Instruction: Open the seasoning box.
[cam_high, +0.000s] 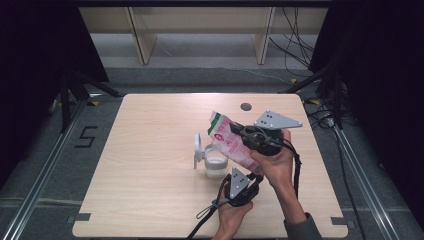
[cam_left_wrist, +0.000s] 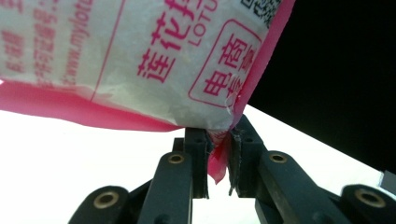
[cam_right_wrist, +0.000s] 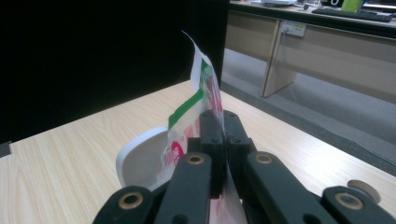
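While both grippers hold the pink-and-white bag (cam_high: 231, 141) at the centre right of the high view, its long axis slants from lower right to upper left, with the green-striped end highest and leaning over the jar (cam_high: 215, 161) of white powder. The left gripper (cam_high: 241, 184), low in that frame, has its jaws clamped on the bag's bottom corner (cam_left_wrist: 219, 154), the pink seam pinched between them in the left gripper view. The right gripper (cam_high: 250, 136) has its jaws pressed together on the bag's edge (cam_right_wrist: 223, 135) farther up, nearer the mouth. The jar stands on the surface (cam_high: 150, 190) just below and left of the bag, its white lid (cam_high: 198, 148) tipped up at the left side. Pouring likely turns on that tilt: the mouth end lies toward the jar, and the right gripper is the nearer one to steer it.
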